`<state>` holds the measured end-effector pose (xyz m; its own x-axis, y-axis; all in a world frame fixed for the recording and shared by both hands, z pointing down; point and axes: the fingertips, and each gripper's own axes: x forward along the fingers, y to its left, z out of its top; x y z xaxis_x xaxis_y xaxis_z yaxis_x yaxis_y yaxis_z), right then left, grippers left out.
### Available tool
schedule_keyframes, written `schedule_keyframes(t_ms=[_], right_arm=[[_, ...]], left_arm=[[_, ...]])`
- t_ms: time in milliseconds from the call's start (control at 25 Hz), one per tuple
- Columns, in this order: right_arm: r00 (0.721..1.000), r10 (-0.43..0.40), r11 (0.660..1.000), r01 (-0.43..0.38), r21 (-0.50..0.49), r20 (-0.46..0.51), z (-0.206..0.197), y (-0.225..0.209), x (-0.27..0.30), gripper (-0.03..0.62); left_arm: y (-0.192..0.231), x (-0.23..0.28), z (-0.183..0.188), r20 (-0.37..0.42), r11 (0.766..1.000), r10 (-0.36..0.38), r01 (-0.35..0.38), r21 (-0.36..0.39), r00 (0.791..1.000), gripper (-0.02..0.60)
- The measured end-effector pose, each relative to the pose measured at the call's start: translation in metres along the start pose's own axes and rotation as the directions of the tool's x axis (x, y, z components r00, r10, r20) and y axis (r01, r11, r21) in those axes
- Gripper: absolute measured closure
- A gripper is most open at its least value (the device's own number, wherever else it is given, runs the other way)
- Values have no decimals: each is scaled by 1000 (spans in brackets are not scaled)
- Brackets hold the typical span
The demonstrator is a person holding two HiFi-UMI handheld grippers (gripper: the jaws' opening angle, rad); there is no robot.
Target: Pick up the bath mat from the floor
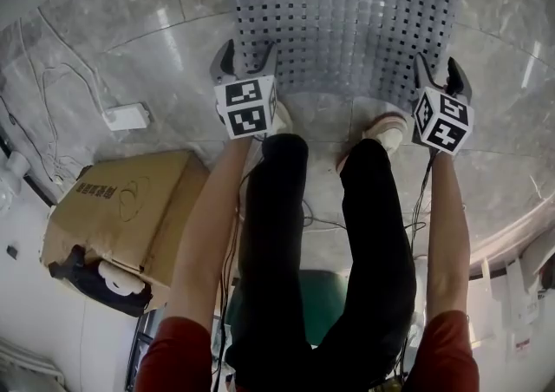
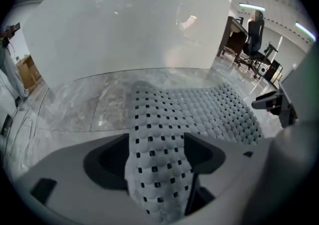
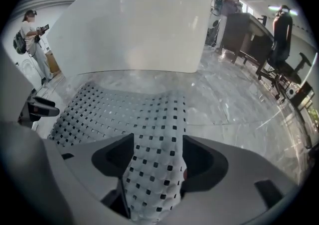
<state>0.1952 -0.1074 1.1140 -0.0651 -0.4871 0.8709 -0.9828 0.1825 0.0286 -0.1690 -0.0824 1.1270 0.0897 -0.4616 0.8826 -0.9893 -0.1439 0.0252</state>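
A grey bath mat (image 1: 347, 17) with rows of small square holes lies spread on the marble floor in front of the person's feet. My left gripper (image 1: 245, 59) is at its near left corner and my right gripper (image 1: 438, 74) at its near right corner. In the left gripper view the mat (image 2: 199, 109) rises in a bunched fold between the jaws of the left gripper (image 2: 157, 144), which stand wide apart. The right gripper view shows the same: a fold of the mat (image 3: 124, 109) lies between the spread jaws of the right gripper (image 3: 158, 149).
A cardboard box (image 1: 121, 208) sits on the floor at the left, with a white power adapter (image 1: 127, 115) and cables beyond it. A tall white curved wall (image 2: 129, 30) stands behind the mat. Office chairs (image 2: 254, 35) and a standing person (image 3: 30, 35) are farther off.
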Motion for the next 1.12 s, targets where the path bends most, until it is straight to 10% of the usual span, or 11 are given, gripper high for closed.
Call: schedule_keyframes(t_ms=[720, 1120], right_arm=[[985, 7, 999, 0, 43, -171, -56, -18, 58, 250], [989, 13, 999, -7, 45, -149, -45, 7, 33, 416]], left_arm=[[15, 55, -39, -158, 999, 7, -15, -47, 987, 224], [-3, 37, -33, -214, 997, -16, 1, -71, 977, 306]])
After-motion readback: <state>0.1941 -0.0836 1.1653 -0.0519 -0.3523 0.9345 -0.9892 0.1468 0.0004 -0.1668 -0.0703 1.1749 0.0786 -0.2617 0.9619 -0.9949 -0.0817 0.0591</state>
